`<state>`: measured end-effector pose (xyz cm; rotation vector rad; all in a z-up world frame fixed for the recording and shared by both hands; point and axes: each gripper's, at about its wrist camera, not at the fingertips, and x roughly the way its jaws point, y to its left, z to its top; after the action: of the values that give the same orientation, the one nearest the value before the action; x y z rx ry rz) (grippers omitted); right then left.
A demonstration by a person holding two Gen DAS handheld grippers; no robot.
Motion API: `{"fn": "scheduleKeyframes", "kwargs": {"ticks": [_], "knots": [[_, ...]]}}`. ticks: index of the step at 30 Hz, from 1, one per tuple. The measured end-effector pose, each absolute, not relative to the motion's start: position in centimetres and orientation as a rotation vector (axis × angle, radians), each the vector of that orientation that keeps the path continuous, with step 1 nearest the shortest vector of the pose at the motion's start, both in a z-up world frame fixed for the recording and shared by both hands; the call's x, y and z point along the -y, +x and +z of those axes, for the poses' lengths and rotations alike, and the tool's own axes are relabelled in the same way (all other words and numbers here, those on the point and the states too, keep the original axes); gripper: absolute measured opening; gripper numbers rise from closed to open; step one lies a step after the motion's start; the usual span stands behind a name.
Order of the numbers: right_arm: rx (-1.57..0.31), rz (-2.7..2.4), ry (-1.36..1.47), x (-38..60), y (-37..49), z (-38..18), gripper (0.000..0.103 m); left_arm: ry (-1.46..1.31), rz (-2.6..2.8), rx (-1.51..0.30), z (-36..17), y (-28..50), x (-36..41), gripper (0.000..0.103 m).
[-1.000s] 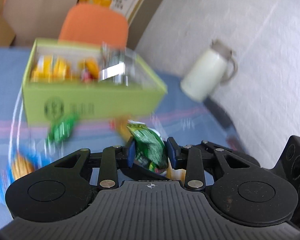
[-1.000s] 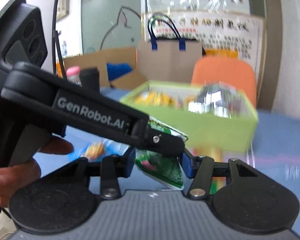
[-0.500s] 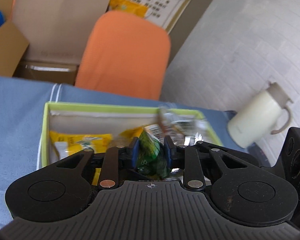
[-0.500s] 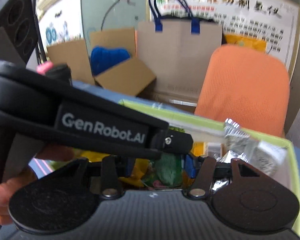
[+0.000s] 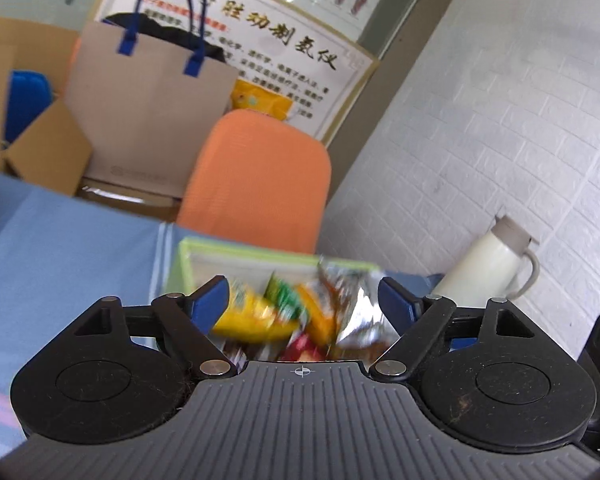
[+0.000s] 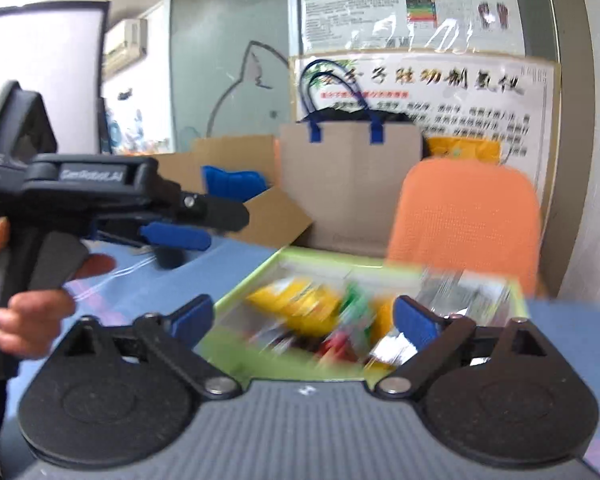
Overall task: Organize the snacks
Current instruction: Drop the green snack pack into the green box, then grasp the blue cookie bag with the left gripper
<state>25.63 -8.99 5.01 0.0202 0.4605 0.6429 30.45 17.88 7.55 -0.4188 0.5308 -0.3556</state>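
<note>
Both claws spreading, nothing pinched: left gripper (image 5: 304,300), right gripper (image 6: 304,322). Green snack packet (image 6: 354,308) now down among blurred snacks in the green box (image 6: 240,290), no longer clamped. Only right view catches the hand (image 6: 28,320); only left, the white jug (image 5: 488,268).

Blurred colourful snack packets (image 6: 316,312) fill green box (image 6: 240,294).

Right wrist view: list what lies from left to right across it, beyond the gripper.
Hand → left gripper → blue thing in the carton → paper bag → orange chair
</note>
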Motion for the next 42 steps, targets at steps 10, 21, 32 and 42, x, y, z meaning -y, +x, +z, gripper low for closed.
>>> {"fn": "scheduleKeyframes", "kwargs": {"ticks": [10, 21, 32, 42], "knots": [[-0.735, 0.768, 0.079, 2.4, 17.0, -2.9, 0.103, -0.391, -0.182, -0.748, -0.3, 22.4, -20.8, 0.062], [-0.715, 0.805, -0.165, -1.1, 14.4, -3.3, 0.102, -0.322, -0.34, -0.871, -1.9, 20.7, -17.8, 0.014], [-0.664, 0.646, -0.153, 5.6, 10.8, -3.9, 0.102, -0.262, -0.399, -0.851, -2.3, 14.4, -8.0, 0.026], [-0.652, 0.61, -0.125, 7.0, 11.0, -3.4, 0.102, -0.211, -0.314, -0.881, -1.6, 15.0, -6.4, 0.044]]}}
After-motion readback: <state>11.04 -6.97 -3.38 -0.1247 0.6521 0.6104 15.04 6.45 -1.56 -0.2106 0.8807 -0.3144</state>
